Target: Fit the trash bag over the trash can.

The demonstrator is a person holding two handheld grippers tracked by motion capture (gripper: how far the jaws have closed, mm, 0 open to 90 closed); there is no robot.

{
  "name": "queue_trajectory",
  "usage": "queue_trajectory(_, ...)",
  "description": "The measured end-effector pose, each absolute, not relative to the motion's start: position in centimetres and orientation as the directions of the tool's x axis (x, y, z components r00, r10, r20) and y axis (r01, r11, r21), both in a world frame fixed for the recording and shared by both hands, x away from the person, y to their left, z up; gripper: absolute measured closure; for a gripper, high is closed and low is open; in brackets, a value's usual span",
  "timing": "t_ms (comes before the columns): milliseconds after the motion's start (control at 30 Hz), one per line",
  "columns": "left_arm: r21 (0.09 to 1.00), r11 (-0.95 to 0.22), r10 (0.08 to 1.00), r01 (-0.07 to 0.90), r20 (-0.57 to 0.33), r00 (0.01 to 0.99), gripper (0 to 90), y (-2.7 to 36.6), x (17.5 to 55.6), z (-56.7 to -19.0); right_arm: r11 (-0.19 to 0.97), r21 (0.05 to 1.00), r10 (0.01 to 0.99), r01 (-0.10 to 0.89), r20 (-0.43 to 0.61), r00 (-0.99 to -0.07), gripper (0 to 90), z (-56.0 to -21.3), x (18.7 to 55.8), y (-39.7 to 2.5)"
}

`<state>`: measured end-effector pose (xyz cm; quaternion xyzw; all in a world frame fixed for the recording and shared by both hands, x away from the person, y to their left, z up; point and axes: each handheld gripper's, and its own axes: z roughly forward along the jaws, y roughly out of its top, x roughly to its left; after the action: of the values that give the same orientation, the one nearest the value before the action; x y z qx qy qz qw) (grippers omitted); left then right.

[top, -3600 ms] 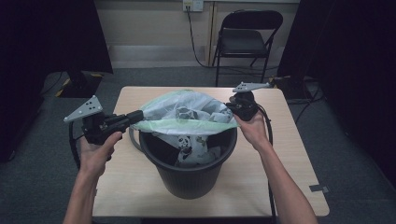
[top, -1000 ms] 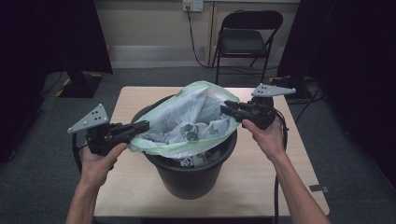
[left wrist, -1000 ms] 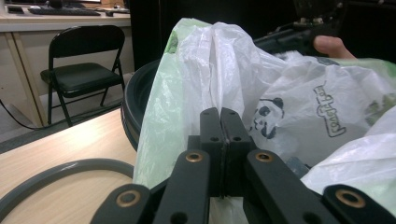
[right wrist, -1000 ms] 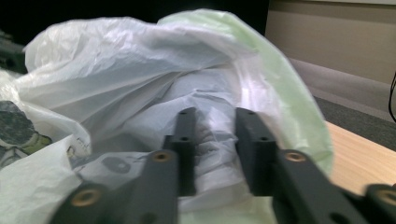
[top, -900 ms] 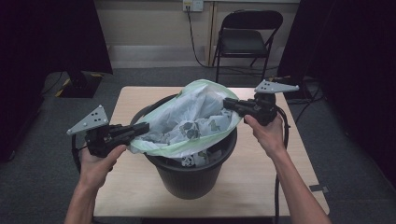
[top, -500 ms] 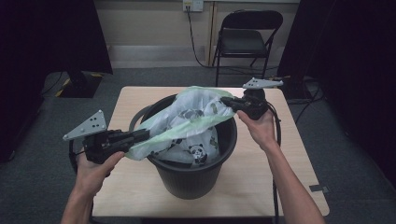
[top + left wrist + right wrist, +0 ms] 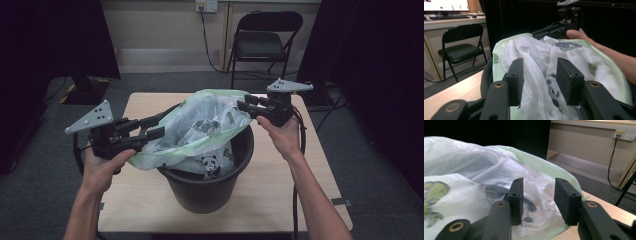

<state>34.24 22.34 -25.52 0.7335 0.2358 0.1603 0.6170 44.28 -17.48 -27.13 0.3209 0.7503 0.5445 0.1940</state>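
Above the black bin (image 7: pixel 207 170), the left tool (image 7: pixel 150 131) and the right tool (image 7: pixel 245 106) sit at opposite sides of a white plastic bag (image 7: pixel 200 127) with a pale green edge. Both gripper views show the jaws standing apart with bag film in the gap between them: the left tool (image 7: pixel 539 80) has the gathered film running up between its pads, and the right tool (image 7: pixel 537 200) has the bag's green-edged rim just beyond its pads. Whether any pad actually presses the film, I cannot tell.

From the high view, the bag lies draped over the bin's mouth, its lower part hanging inside, and the bin stands in the middle of a light wooden worktop (image 7: pixel 270 195). That view also shows the two hands and forearms, which the right gripper view lacks; the left gripper view catches the other hand (image 7: pixel 576 33) and its tool across the bag.

Counted: two tools, one bag, one bin, one folding chair (image 7: pixel 260 40) behind the worktop. Panda pictures are printed on the bag (image 7: pixel 210 165); no readable writing.
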Motion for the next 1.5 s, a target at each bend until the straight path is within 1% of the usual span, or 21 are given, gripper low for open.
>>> queue_trajectory(67, 0.976, -0.146, 0.541, 0.161, -0.057, 0.839, 54.2, 21.9, 35.1, -25.7, 0.199, 0.946, 0.690, 0.257, 0.052, -0.722, 55.3, -26.9, 43.8, -17.4)
queue_trajectory(100, 0.972, -0.157, 0.549, 0.173, -0.060, 0.834, 56.0, 21.7, 35.4, -25.9, 0.204, 0.946, 0.686, 0.251, 0.045, -0.726, 54.2, -26.8, 43.5, -17.3)
queue_trajectory(167, 0.967, -0.176, 0.552, 0.186, -0.060, 0.832, 71.2, 21.6, 35.7, -26.4, 0.200, 0.950, 0.683, 0.239, 0.039, -0.729, 51.0, -26.6, 42.9, -17.3)
queue_trajectory(233, 0.966, -0.169, 0.541, 0.195, -0.075, 0.838, 81.2, 21.7, 35.5, -27.0, 0.190, 0.954, 0.676, 0.233, 0.045, -0.736, 49.2, -26.4, 42.1, -17.4)
queue_trajectory(267, 0.966, -0.168, 0.539, 0.199, -0.079, 0.839, 83.9, 21.7, 35.3, -27.2, 0.190, 0.954, 0.676, 0.231, 0.043, -0.735, 47.7, -26.4, 41.8, -17.5)
queue_trajectory(367, 0.965, -0.164, 0.544, 0.207, -0.087, 0.835, 85.3, 21.9, 34.7, -27.9, 0.194, 0.953, 0.696, 0.232, 0.033, -0.717, 42.9, -26.7, 41.2, -18.0)
queue_trajectory(500, 0.962, -0.169, 0.547, 0.216, -0.091, 0.832, 86.3, 22.0, 34.0, -28.3, 0.157, 0.956, 0.729, 0.247, 0.056, -0.682, 38.9, -27.2, 40.8, -19.1)
queue_trajectory(600, 0.963, -0.164, 0.535, 0.216, -0.098, 0.839, 86.3, 22.0, 33.6, -28.7, 0.134, 0.952, 0.742, 0.276, 0.089, -0.664, 37.6, -27.9, 41.0, -19.5)
queue_trajectory(700, 0.963, -0.163, 0.524, 0.216, -0.101, 0.845, 86.3, 21.9, 33.4, -28.8, 0.085, 0.947, 0.707, 0.309, 0.161, -0.688, 38.8, -28.3, 41.7, -19.7)
queue_trajectory(733, 0.963, -0.161, 0.521, 0.217, -0.103, 0.847, 86.3, 21.8, 33.3, -28.8, 0.076, 0.944, 0.696, 0.322, 0.181, -0.695, 39.7, -28.3, 42.0, -19.7)
queue_trajectory(767, 0.963, -0.161, 0.520, 0.215, -0.103, 0.848, 86.5, 21.8, 33.1, -28.8, 0.072, 0.940, 0.680, 0.332, 0.197, -0.706, 45.4, -28.3, 42.3, -19.6)
queue_trajectory(800, 0.963, -0.167, 0.516, 0.212, -0.098, 0.851, 87.4, 21.7, 32.9, -28.8, 0.072, 0.939, 0.661, 0.336, 0.207, -0.721, 55.7, -28.3, 42.4, -19.4)
queue_trajectory(867, 0.961, -0.188, 0.517, 0.203, -0.079, 0.852, 87.3, 21.6, 32.5, -28.6, 0.083, 0.938, 0.640, 0.335, 0.208, -0.740, 63.4, -28.1, 42.7, -18.9)
queue_trajectory(900, 0.962, -0.184, 0.519, 0.200, -0.077, 0.851, 87.3, 21.6, 32.4, -28.5, 0.094, 0.939, 0.636, 0.330, 0.198, -0.746, 72.1, -27.9, 42.8, -18.6)
queue_trajectory(1000, 0.968, -0.168, 0.514, 0.185, -0.074, 0.854, 83.8, 21.9, 32.0, -28.2, 0.131, 0.944, 0.644, 0.303, 0.151, -0.750, 88.1, -27.5, 43.0, -17.5)
queue_trajectory(1033, 0.971, -0.159, 0.516, 0.179, -0.073, 0.853, 81.1, 22.1, 32.0, -28.1, 0.137, 0.946, 0.643, 0.294, 0.141, -0.753, 90.0, -27.3, 43.2, -17.2)
queue_trajectory(1100, 0.976, -0.127, 0.533, 0.178, -0.084, 0.842, 72.0, 22.5, 32.1, -27.8, 0.152, 0.945, 0.649, 0.289, 0.126, -0.751, 90.0, -27.0, 43.5, -16.7)
queue_trajectory(1233, 0.982, -0.069, 0.555, 0.178, -0.111, 0.824, 66.7, 23.3, 32.5, -27.4, 0.158, 0.946, 0.670, 0.284, 0.108, -0.735, 90.0, -26.7, 44.4, -16.0)
queue_trajectory(1367, 0.979, -0.083, 0.577, 0.186, -0.105, 0.810, 60.2, 23.1, 32.6, -27.6, 0.148, 0.950, 0.712, 0.274, 0.090, -0.696, 90.0, -26.4, 45.0, -16.0)
queue_trajectory(1433, 0.978, -0.094, 0.588, 0.187, -0.097, 0.803, 55.8, 22.9, 32.7, -27.9, 0.143, 0.945, 0.723, 0.293, 0.103, -0.683, 90.0, -26.8, 45.5, -16.4)
queue_trajectory(1500, 0.974, -0.119, 0.635, 0.193, -0.075, 0.769, 50.4, 22.7, 32.8, -28.0, 0.149, 0.938, 0.723, 0.314, 0.114, -0.682, 90.0, -27.3, 45.9, -16.5)
